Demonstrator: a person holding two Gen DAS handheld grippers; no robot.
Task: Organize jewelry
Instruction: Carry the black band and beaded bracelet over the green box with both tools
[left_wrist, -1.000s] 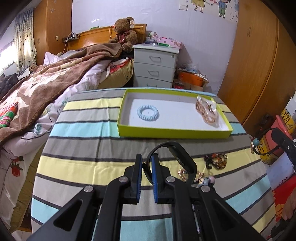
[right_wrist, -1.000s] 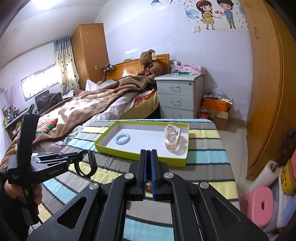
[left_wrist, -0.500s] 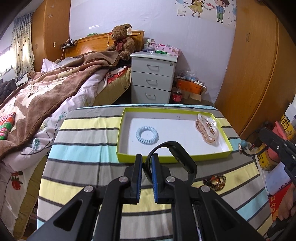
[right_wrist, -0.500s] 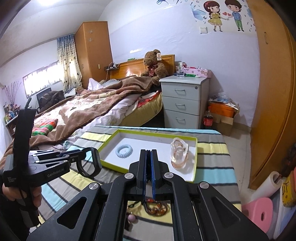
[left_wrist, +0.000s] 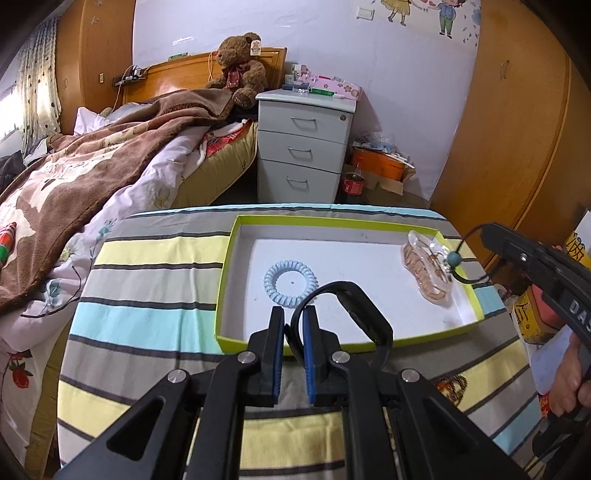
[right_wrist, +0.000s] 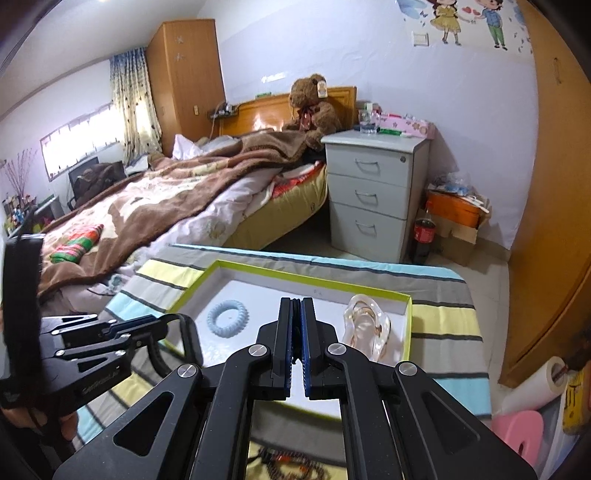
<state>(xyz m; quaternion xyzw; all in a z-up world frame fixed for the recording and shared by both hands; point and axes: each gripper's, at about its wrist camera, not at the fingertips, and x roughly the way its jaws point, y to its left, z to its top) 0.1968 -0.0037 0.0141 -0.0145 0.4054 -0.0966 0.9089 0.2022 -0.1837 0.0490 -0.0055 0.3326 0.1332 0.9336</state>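
A yellow-green tray (left_wrist: 332, 220) (right_wrist: 314, 277) on the striped table holds a pale blue coil hair tie (left_wrist: 290, 284) (right_wrist: 227, 318) and a clear pink hair clip (left_wrist: 426, 273) (right_wrist: 366, 326). My left gripper (left_wrist: 293, 314) (right_wrist: 162, 326) is shut on a black band (left_wrist: 364, 314) and holds it above the tray's near edge. My right gripper (right_wrist: 296, 306) (left_wrist: 484, 230) is shut on a thin black cord with a teal bead (left_wrist: 455, 259), hanging over the tray's right end by the clip.
A brown beaded bracelet (left_wrist: 450, 387) (right_wrist: 280, 461) lies on the striped cloth (left_wrist: 147, 295) near me. A bed (left_wrist: 92, 173), a grey drawer unit (left_wrist: 303, 147) and a wooden wardrobe (left_wrist: 517, 129) stand beyond the table.
Both grippers have lifted and moved forward toward the tray. The black band now hangs over the tray's near edge, and the beaded cord now hangs over its right end.
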